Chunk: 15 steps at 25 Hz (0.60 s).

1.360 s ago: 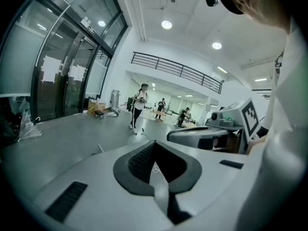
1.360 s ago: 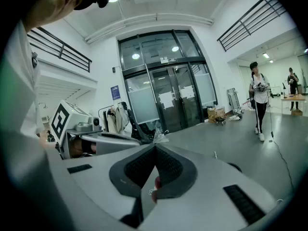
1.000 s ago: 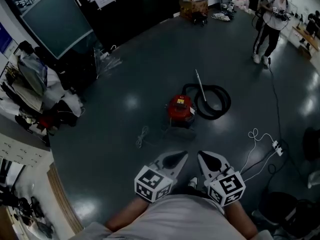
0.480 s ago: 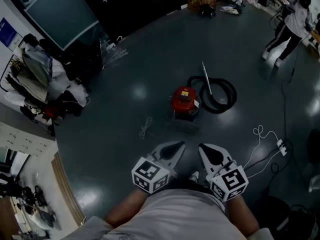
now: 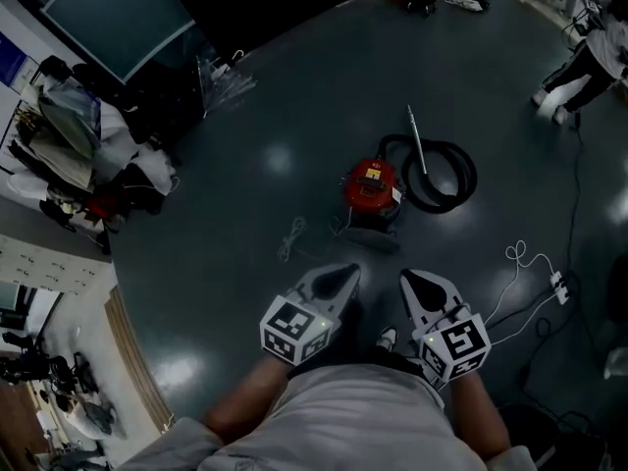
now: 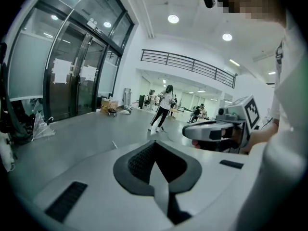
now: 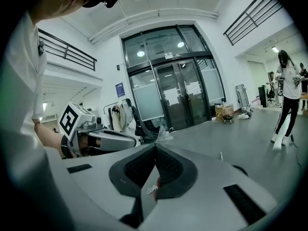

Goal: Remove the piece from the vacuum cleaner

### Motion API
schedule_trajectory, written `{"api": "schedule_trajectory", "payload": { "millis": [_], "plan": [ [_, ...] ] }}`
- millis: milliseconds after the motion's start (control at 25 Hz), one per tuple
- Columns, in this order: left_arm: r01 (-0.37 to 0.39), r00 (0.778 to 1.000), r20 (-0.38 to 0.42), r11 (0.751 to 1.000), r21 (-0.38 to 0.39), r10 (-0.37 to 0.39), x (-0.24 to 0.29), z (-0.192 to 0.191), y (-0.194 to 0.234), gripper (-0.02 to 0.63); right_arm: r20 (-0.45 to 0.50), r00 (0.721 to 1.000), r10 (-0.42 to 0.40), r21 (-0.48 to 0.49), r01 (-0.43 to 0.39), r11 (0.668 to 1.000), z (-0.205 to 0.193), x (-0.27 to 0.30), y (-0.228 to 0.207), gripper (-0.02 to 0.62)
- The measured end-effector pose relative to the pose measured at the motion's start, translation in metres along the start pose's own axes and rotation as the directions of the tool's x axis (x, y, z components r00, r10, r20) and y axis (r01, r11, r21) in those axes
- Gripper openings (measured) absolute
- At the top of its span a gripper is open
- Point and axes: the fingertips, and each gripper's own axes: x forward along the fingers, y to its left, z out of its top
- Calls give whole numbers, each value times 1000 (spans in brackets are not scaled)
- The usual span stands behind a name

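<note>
A red vacuum cleaner (image 5: 372,185) stands on the dark floor, well ahead of both grippers. Its black hose (image 5: 444,176) lies coiled to its right, with a metal wand (image 5: 419,139) across the coil. A flat grey piece (image 5: 366,237) lies on the floor just in front of the cleaner. My left gripper (image 5: 338,276) and right gripper (image 5: 417,282) are side by side close to my body, both pointing at the cleaner. Each is shut and holds nothing, as the left gripper (image 6: 155,142) and right gripper (image 7: 155,146) show in their own views.
A thin cable (image 5: 291,237) lies left of the cleaner. A white cord and power strip (image 5: 556,286) are on the floor at the right. A person (image 5: 595,56) walks at the far right. Clothes and bags (image 5: 74,154) crowd the left wall below a dark screen (image 5: 120,20).
The vacuum cleaner has come lower and a little right in the head view, so I stand nearer to it. The person at the far right has moved on. Both grippers stay shut.
</note>
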Motion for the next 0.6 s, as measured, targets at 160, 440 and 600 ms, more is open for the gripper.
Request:
{"api": "schedule_trajectory", "payload": {
  "millis": [160, 440, 600],
  "plan": [
    [51, 998, -23, 998, 38, -50, 27, -4, 43, 5, -32, 999, -31, -27, 30, 999, -5, 45, -20, 15],
    [211, 975, -103, 967, 144, -198, 93, -25, 125, 5, -125, 987, -98, -36, 94, 995, -30, 137, -69, 15],
    [292, 951, -159, 939, 181, -265, 137, -58, 160, 5, -204, 972, -118, -16, 117, 993, -70, 178, -100, 15]
  ]
}}
